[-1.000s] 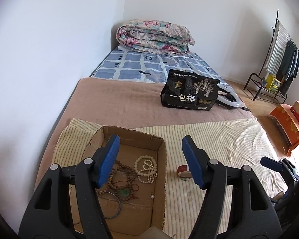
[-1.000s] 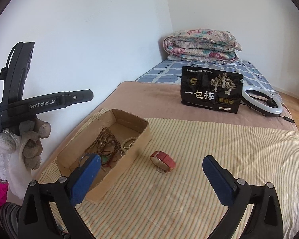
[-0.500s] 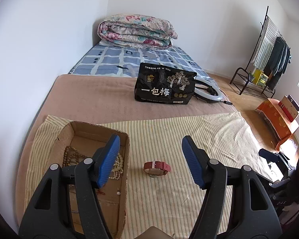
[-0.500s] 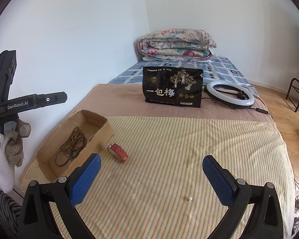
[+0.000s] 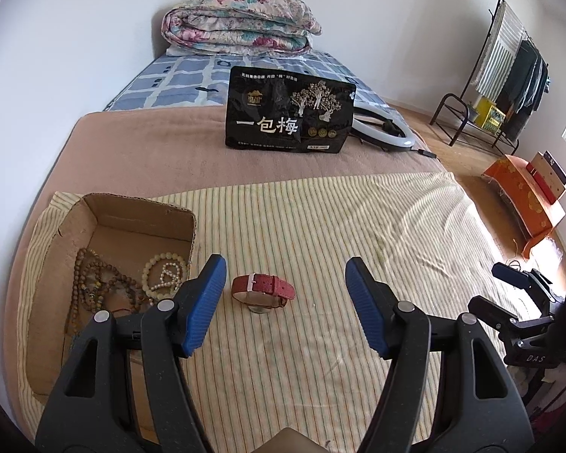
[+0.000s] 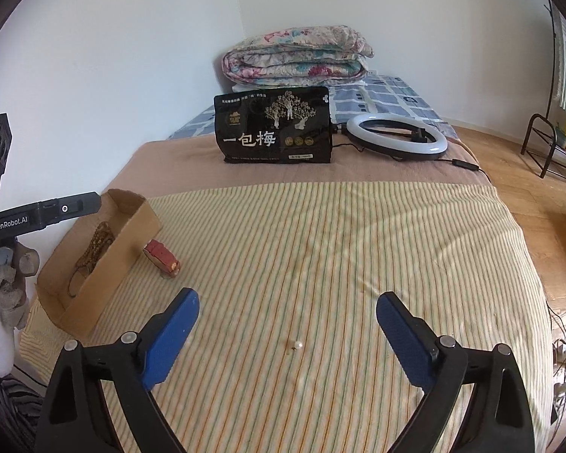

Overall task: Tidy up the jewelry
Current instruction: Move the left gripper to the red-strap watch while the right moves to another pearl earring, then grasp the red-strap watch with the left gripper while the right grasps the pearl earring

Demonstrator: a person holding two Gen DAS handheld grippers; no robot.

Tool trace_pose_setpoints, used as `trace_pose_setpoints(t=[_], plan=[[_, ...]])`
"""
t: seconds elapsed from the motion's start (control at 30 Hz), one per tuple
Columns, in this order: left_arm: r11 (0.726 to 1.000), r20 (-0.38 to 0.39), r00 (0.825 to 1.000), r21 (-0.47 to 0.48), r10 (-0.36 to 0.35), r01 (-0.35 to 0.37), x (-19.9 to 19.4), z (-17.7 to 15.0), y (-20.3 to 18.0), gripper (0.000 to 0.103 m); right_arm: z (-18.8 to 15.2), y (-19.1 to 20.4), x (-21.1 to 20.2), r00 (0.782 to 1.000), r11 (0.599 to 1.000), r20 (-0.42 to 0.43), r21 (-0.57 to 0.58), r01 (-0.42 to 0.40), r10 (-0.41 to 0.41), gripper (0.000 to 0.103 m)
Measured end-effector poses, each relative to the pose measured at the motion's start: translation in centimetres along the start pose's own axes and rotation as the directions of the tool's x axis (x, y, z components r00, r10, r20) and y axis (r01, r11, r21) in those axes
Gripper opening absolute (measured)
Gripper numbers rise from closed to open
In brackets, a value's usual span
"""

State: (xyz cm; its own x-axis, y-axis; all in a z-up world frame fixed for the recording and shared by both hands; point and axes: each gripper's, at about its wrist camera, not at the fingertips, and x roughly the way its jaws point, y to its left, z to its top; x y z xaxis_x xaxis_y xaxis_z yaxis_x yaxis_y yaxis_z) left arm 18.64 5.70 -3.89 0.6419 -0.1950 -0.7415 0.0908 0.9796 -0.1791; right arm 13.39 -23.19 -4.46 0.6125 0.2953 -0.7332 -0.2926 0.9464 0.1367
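Observation:
A red-strapped watch (image 5: 263,290) lies on the striped cloth just right of a cardboard box (image 5: 139,207). The box holds brown bead strings (image 5: 94,283) and pale bead bracelets (image 5: 164,271). My left gripper (image 5: 283,302) hangs open above the cloth, with the watch between and a little beyond its blue pads, untouched. In the right wrist view the watch (image 6: 162,258) and box (image 6: 109,264) sit at the left. A tiny pearl earring (image 6: 296,345) lies on the cloth between the pads of my right gripper (image 6: 286,334), whose jaws are closing and touch nothing.
A black snack bag (image 5: 288,113) stands on the brown blanket, with a ring light (image 6: 396,136) beside it and a folded floral quilt (image 5: 241,26) behind. A wall runs along the left. A clothes rack (image 5: 509,64) and an orange box (image 5: 524,196) stand on the floor at the right.
Both grippers swung to the right across the bed. The left went from over the box to over the watch. The right left the watch behind and now frames the small earring.

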Motion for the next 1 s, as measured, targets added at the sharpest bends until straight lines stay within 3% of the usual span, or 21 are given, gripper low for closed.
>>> trace_pose_setpoints(t=[0.5, 0.7, 1.0], plan=[[0.998, -0.121, 0.991, 0.039, 0.056, -0.052, 7.1, -1.5, -1.0, 0.068, -2.8, -1.7, 4.3, 0.994, 1.000, -0.109, 0.024, -0.018, 0.021, 0.085], [0.995, -0.140, 0.987, 0.057, 0.084, -0.077, 9.0, -1.8, -0.8, 0.068, -3.4, -2.5, 5.5, 0.990, 0.999, -0.139, 0.038, -0.022, 0.027, 0.084], [0.987, -0.151, 0.979, 0.100, 0.137, -0.123, 10.9, -2.2, -0.5, 0.068, -3.6, -2.9, 6.9, 0.983, 0.998, -0.171, 0.045, -0.052, 0.059, 0.073]])
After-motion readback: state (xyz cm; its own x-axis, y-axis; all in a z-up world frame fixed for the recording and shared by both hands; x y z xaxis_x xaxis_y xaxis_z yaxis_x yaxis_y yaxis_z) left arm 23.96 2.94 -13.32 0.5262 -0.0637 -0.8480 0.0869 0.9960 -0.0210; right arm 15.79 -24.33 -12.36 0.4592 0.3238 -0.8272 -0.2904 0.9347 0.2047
